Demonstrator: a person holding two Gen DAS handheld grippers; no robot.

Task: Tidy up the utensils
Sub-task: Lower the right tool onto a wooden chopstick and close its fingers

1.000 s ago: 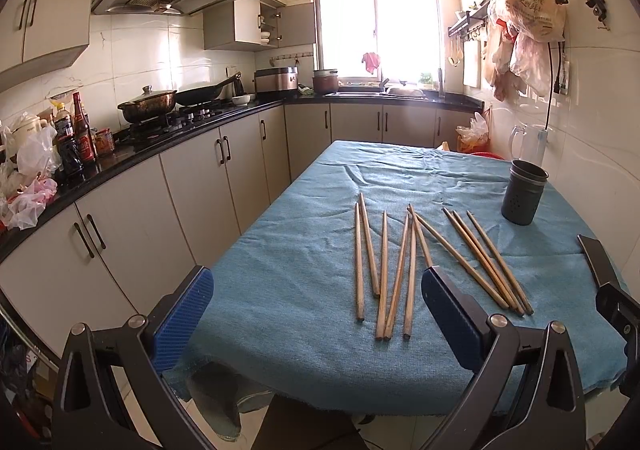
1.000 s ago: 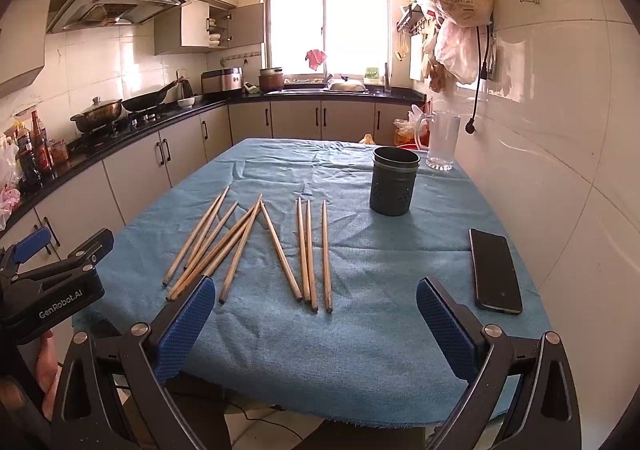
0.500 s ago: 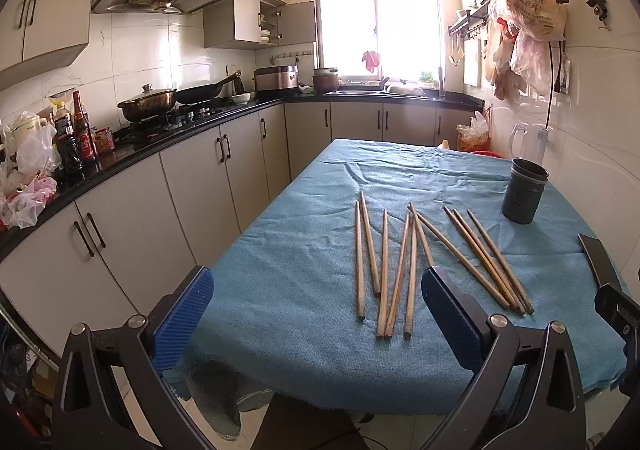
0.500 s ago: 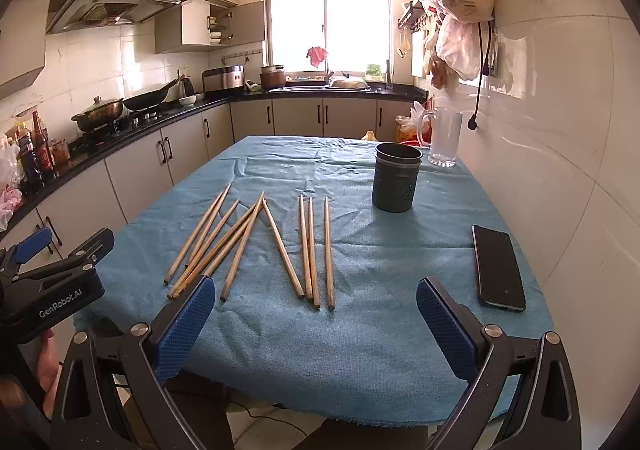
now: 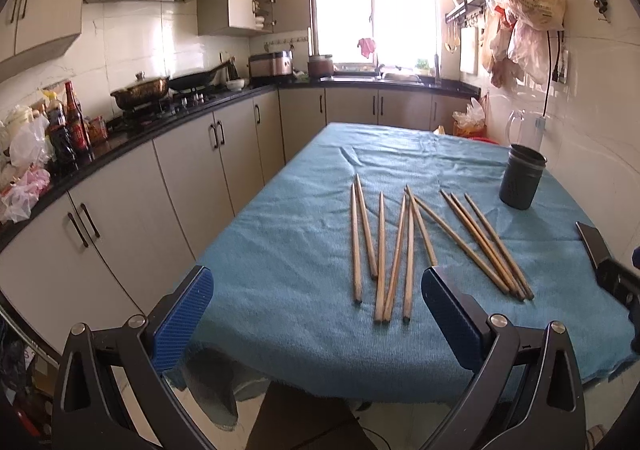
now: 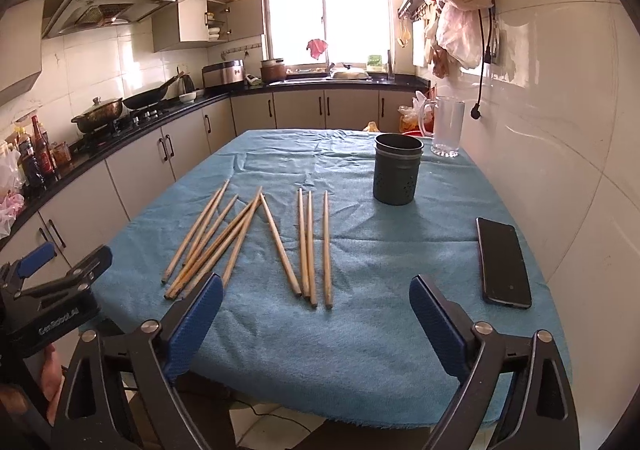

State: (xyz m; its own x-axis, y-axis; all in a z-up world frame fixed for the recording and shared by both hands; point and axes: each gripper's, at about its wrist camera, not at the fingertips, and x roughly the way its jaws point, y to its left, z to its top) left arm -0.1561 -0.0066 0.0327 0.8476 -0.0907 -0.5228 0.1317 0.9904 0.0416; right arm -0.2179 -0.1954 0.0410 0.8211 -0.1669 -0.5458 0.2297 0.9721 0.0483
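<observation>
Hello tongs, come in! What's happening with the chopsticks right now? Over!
Left tongs open, empty. Right tongs empty, jaws closing slightly. Chopsticks all flat on blue cloth, holder cup empty. Phone off to the side.

We see wooden chopsticks [image 6: 256, 242] lying loose on the blue-clothed surface [image 6: 360, 350], our right gripper's [image 6: 316, 324] jaws closing on nothing.

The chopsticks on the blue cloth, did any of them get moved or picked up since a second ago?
No. The chopsticks lie just as before, none picked up. The right gripper has begun closing its jaws a little, with nothing between them. The left gripper stays open and empty. The dark holder and the phone have not moved either.
</observation>
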